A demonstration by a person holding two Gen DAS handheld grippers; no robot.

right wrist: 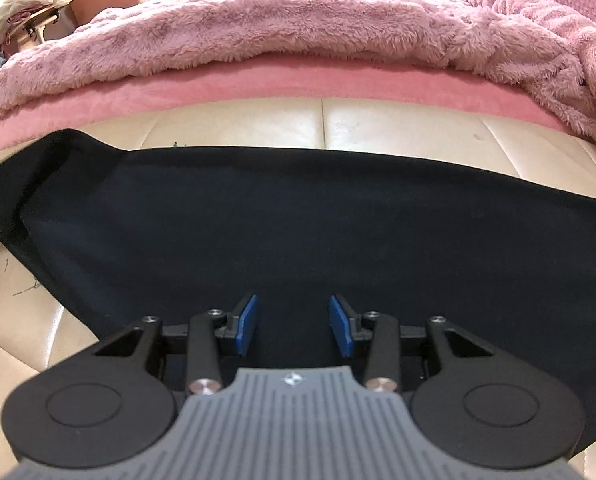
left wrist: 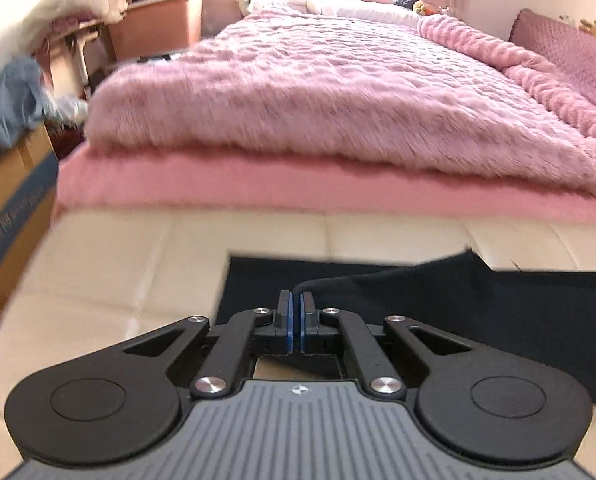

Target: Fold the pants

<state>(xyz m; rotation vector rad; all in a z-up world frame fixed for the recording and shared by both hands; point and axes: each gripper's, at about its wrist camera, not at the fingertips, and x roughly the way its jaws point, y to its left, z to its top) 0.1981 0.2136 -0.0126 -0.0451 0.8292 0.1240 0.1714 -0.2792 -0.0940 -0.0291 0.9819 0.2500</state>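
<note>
Dark navy pants [right wrist: 298, 220] lie spread flat on a cream leather surface [right wrist: 397, 124]. My right gripper [right wrist: 292, 314] hovers low over their near part. It is open, its blue pads [right wrist: 246, 322] stand apart, and only flat cloth shows below them. In the left wrist view my left gripper [left wrist: 296, 300] is shut, its blue pads pressed together on a raised edge of the pants [left wrist: 417, 300]. A ridge of cloth runs from the fingertips off to the right. The pants' left edge [left wrist: 234, 280] hangs straight.
Behind the cream surface [left wrist: 138, 280] lies a bed with a fluffy pink blanket [left wrist: 337, 92] over a pink sheet [left wrist: 298, 192]. At the left stand a cardboard box [left wrist: 14, 200], blue cloth [left wrist: 6, 108] and a brown tub [left wrist: 158, 20].
</note>
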